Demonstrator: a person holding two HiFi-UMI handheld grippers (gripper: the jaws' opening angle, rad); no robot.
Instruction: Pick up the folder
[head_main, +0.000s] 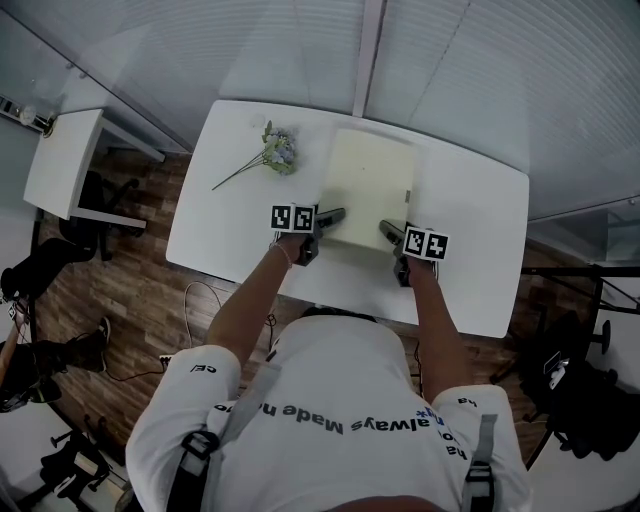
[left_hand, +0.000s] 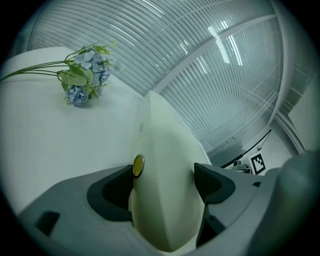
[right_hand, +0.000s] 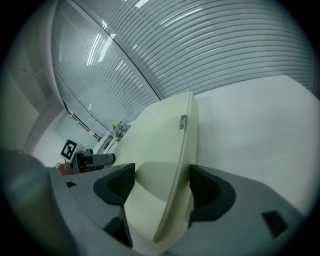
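Observation:
The folder (head_main: 365, 185) is pale cream and lies lengthwise on the white table (head_main: 470, 240), with both grippers at its near edge. In the head view my left gripper (head_main: 338, 213) holds the near left corner. My right gripper (head_main: 385, 228) holds the near right corner. In the left gripper view the folder (left_hand: 165, 165) fills the gap between the dark pads (left_hand: 117, 192), beside a yellow stud (left_hand: 138, 165). In the right gripper view the folder (right_hand: 160, 150) stands edge-on between the pads (right_hand: 202, 192).
A sprig of blue flowers (head_main: 275, 150) lies on the table left of the folder. Ribbed glass wall panels (head_main: 300, 50) run behind the table. A small white side table (head_main: 65, 160) and black chairs (head_main: 100, 195) stand at left, with black equipment (head_main: 580, 390) at right.

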